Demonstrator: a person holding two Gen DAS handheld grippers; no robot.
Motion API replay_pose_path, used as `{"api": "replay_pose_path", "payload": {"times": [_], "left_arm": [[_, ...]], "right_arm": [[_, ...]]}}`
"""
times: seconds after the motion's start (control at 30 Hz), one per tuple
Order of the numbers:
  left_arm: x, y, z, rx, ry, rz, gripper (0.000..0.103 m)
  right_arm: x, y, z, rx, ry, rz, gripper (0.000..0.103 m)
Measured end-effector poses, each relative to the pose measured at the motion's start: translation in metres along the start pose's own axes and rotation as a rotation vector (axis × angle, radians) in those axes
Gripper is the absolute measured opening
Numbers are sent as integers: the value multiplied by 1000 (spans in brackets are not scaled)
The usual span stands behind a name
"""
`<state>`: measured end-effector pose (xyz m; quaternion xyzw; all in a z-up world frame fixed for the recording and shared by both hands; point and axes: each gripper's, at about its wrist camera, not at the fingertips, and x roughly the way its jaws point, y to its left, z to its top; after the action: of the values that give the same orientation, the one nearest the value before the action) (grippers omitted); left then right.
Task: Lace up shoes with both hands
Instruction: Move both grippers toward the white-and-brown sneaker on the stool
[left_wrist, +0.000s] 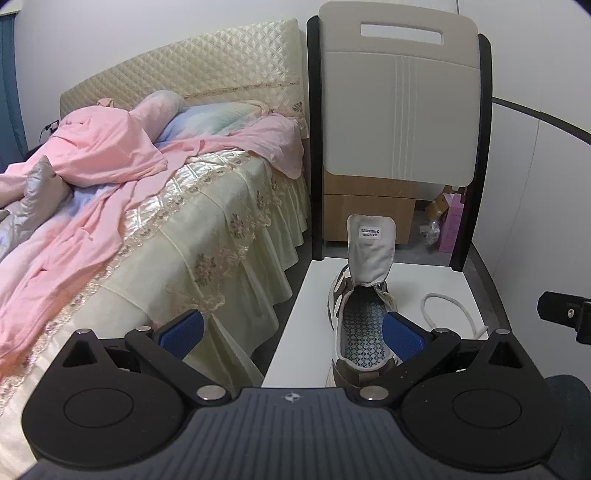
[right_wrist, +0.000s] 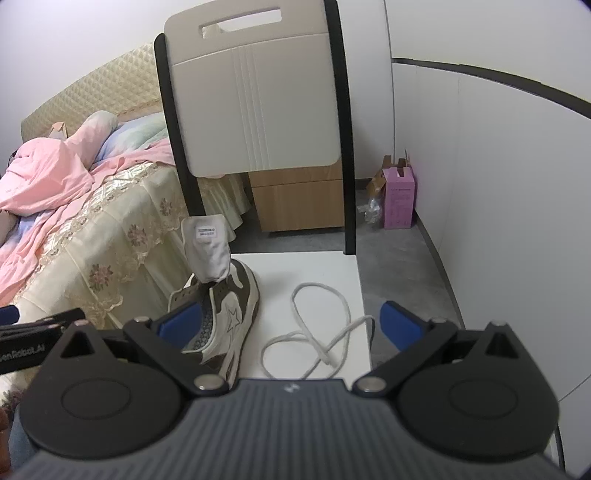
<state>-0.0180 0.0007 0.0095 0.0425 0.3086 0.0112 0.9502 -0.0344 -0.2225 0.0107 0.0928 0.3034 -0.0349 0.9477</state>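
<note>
**Both tongs spread wide, shoe and lace lying untouched**

Both tongs hang released above the near edge of the white surface (left_wrist: 369, 269), gripping nothing. Left tongs (left_wrist: 293, 334) stand with their blue pads (left_wrist: 184, 332) far apart, one pad over the gap toward the bed, the other over the shoe's open mouth, though I cannot tell whether it touches the shoe. Right tongs (right_wrist: 291, 326) are just as wide, one pad in front of the shoe's side, the other out past the surface's right edge over the grey floor (right_wrist: 399, 266).

A white and brown-grey shoe (right_wrist: 229, 314) sits on the surface with its heel toward the tongs and its toe pointing away. Its eyelets show no lace through them, and its tongue (right_wrist: 208, 245) stands up straight, a small printed label on the inside face. Just to the right of the shoe, apart from it, the white shoelace (right_wrist: 317, 325) lies loose in a few loops on the surface.

Beyond the shoe rises a chair back (right_wrist: 255, 107), beige with black side rails. Left of the shoe is a bed (left_wrist: 207, 229) with a cream lace skirt and a rumpled pink blanket (left_wrist: 110, 147). Behind the chair back stands a wooden cabinet (right_wrist: 299, 199), and to the right of it a pink box (right_wrist: 399, 199) against the wall.
</note>
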Motion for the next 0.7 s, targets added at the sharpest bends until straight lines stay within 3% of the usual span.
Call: {"api": "replay_pose_path", "payload": {"times": [0.7], "left_arm": [[-51,-5,-5,37,-110,-22,103]], "right_arm": [[-55,8,-12,11,-31,48,103]]}}
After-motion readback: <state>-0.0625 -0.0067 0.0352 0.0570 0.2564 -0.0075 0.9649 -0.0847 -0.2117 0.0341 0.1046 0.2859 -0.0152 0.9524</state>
